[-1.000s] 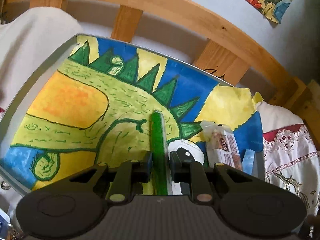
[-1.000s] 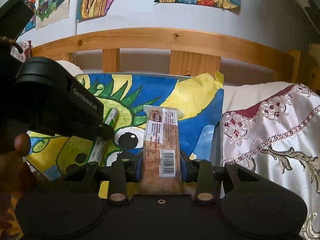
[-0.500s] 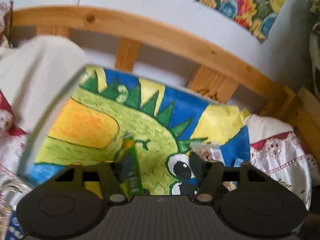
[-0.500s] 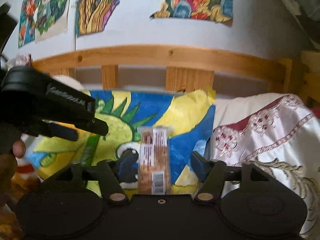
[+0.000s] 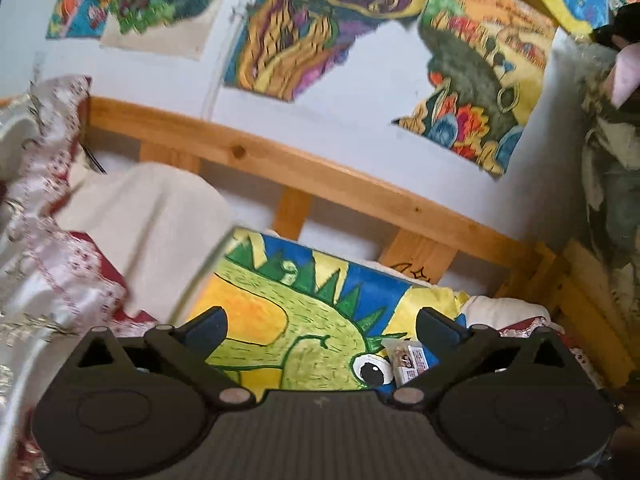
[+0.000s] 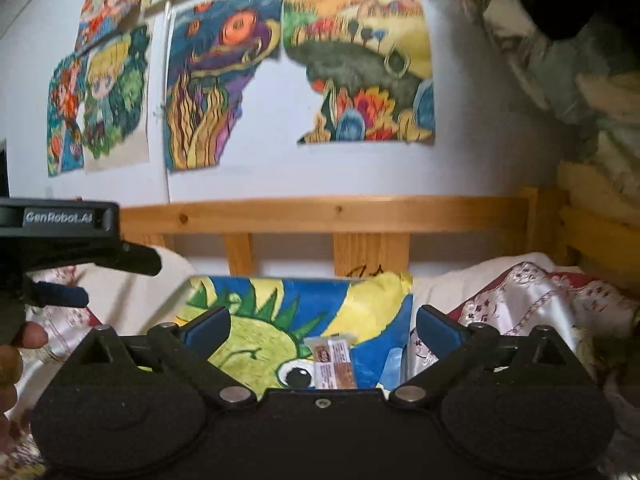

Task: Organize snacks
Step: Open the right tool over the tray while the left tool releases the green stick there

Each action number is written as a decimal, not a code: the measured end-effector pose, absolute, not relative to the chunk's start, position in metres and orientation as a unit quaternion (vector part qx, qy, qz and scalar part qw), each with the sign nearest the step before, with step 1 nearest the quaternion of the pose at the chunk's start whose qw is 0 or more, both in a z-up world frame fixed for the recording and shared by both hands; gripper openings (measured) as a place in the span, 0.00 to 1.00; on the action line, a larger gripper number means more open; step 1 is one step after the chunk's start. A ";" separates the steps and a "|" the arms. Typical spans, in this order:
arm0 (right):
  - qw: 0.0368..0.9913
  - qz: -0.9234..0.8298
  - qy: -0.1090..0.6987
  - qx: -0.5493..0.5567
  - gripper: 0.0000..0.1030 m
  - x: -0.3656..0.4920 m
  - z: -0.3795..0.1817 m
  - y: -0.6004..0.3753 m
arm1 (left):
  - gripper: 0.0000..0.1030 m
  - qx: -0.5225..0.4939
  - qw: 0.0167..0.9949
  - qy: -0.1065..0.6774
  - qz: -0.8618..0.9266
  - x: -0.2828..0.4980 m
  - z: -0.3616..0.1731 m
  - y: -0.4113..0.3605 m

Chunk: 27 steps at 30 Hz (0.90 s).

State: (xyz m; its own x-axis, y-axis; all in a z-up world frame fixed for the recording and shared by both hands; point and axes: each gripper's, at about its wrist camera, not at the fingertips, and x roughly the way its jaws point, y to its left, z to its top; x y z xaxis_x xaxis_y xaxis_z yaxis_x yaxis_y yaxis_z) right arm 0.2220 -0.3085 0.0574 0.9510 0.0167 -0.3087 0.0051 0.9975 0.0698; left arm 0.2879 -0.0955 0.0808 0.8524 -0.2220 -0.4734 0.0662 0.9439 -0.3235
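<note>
A snack bar in a clear wrapper (image 6: 334, 364) lies on the painted dinosaur tray (image 6: 360, 300), near the painted eye; it also shows in the left wrist view (image 5: 408, 360). My right gripper (image 6: 322, 330) is open and empty, raised above and behind the bar. My left gripper (image 5: 322, 328) is open and empty over the tray (image 5: 280, 312). The left gripper's body also shows in the right wrist view (image 6: 72, 236) at the left edge. The green snack stick is hidden from both views.
A wooden headboard rail (image 6: 340, 216) runs behind the tray. White and red embroidered bedding (image 6: 540, 300) lies right of the tray and a white pillow (image 5: 152, 216) lies to its left. Paintings (image 6: 352, 60) hang on the wall.
Both grippers have opened, let go of the green stick and the snack bar onto the tray, and pulled back and tilted up. The green stick has dropped out of view.
</note>
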 end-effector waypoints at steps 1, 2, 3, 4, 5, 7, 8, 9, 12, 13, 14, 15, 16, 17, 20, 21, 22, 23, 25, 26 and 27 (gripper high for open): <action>0.987 0.003 0.153 0.037 0.98 0.217 0.061 -0.307 | 0.99 -0.147 0.952 0.257 -0.075 0.282 0.083 -0.092; 0.988 0.002 0.149 0.040 0.98 0.212 0.065 -0.306 | 0.99 -0.142 0.954 0.253 -0.075 0.275 0.086 -0.089; 0.989 0.002 0.143 0.041 0.99 0.205 0.069 -0.304 | 0.99 -0.138 0.956 0.249 -0.075 0.268 0.088 -0.086; 0.989 0.001 0.139 0.042 0.99 0.200 0.072 -0.303 | 0.99 -0.133 0.958 0.245 -0.075 0.260 0.090 -0.084; 0.990 0.000 0.134 0.044 0.99 0.194 0.076 -0.302 | 0.99 -0.129 0.959 0.240 -0.074 0.252 0.092 -0.082; 0.991 -0.002 0.124 0.047 0.99 0.181 0.081 -0.299 | 0.99 -0.126 0.964 0.226 -0.068 0.235 0.095 -0.076; 0.992 -0.003 0.119 0.048 0.99 0.174 0.083 -0.297 | 0.99 -0.122 0.966 0.219 -0.065 0.227 0.096 -0.075; 0.992 -0.004 0.116 0.049 0.99 0.167 0.084 -0.296 | 0.99 -0.119 0.967 0.215 -0.063 0.219 0.097 -0.073; 0.992 -0.011 0.113 0.053 0.99 0.145 0.086 -0.291 | 0.99 -0.118 0.970 0.205 -0.054 0.195 0.100 -0.067; 0.992 -0.015 0.113 0.053 0.99 0.138 0.086 -0.290 | 0.99 -0.120 0.971 0.202 -0.053 0.188 0.100 -0.065; 0.992 -0.019 0.112 0.054 0.99 0.131 0.086 -0.289 | 0.99 -0.120 0.971 0.201 -0.052 0.181 0.100 -0.063; 0.992 -0.022 0.111 0.054 0.99 0.123 0.086 -0.287 | 0.99 -0.119 0.971 0.200 -0.051 0.175 0.099 -0.061; 0.992 -0.023 0.110 0.053 0.99 0.117 0.085 -0.286 | 0.99 -0.117 0.972 0.199 -0.050 0.168 0.098 -0.059; 0.993 -0.024 0.107 0.050 0.99 0.109 0.085 -0.284 | 1.00 -0.114 0.972 0.198 -0.050 0.162 0.097 -0.058; 0.994 -0.037 0.097 0.036 0.99 0.093 0.084 -0.279 | 0.99 -0.108 0.973 0.198 -0.048 0.146 0.094 -0.055; 0.994 -0.040 0.095 0.033 0.99 0.090 0.084 -0.278 | 0.99 -0.104 0.974 0.198 -0.049 0.139 0.093 -0.053; 0.994 -0.043 0.094 0.030 0.99 0.086 0.083 -0.277 | 0.99 -0.100 0.974 0.196 -0.049 0.134 0.092 -0.051; 0.994 -0.043 0.095 0.028 0.99 0.083 0.083 -0.275 | 0.99 -0.097 0.975 0.193 -0.048 0.129 0.091 -0.049; 0.994 -0.046 0.096 0.022 0.99 0.075 0.080 -0.272 | 0.99 -0.093 0.976 0.190 -0.046 0.120 0.088 -0.045; 0.994 -0.046 0.096 0.019 0.99 0.071 0.079 -0.270 | 1.00 -0.092 0.977 0.189 -0.044 0.116 0.087 -0.042; 0.994 -0.046 0.097 0.017 0.99 0.067 0.077 -0.268 | 1.00 -0.090 0.976 0.191 -0.042 0.113 0.085 -0.040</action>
State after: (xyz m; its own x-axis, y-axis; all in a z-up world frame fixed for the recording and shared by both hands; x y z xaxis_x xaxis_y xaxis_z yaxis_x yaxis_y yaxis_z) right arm 0.0674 -0.2681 0.0768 0.9770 -0.0875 -0.1945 0.0940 0.9953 0.0247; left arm 0.1131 -0.0401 0.0849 0.9234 -0.1164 -0.3659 0.0474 0.9802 -0.1923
